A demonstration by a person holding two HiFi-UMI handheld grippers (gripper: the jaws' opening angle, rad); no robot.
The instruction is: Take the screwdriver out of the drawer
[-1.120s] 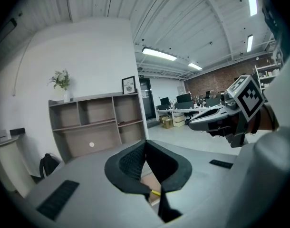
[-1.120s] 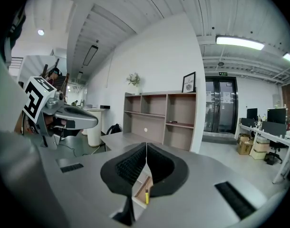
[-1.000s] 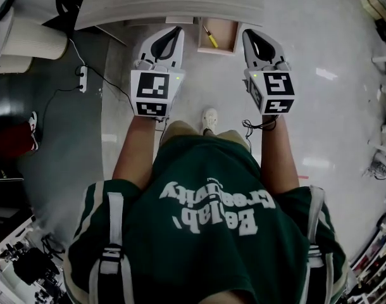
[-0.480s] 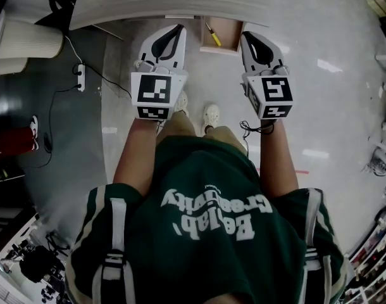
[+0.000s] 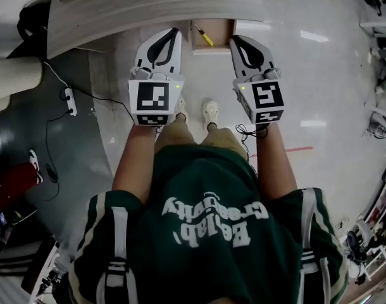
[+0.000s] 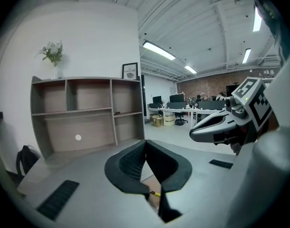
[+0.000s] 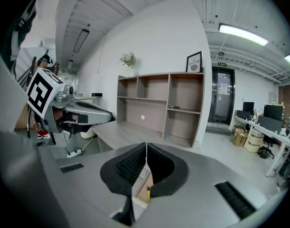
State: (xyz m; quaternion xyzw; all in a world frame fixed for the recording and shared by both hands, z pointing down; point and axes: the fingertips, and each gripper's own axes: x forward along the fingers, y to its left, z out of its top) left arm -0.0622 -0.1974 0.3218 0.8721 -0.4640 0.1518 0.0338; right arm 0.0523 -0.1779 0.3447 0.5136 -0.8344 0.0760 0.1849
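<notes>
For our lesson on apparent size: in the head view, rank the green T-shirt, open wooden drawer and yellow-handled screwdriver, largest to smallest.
1. Dark green T-shirt, enlarged by being nearest the camera.
2. Open wooden drawer.
3. Yellow-handled screwdriver, inside it.

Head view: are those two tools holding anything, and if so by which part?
Nothing is held. The left tool and the right tool are both shut and empty; the screwdriver lies untouched in the open drawer.

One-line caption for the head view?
Left hand-held gripper and right hand-held gripper, both shut, flank the open drawer holding a screwdriver.
</notes>
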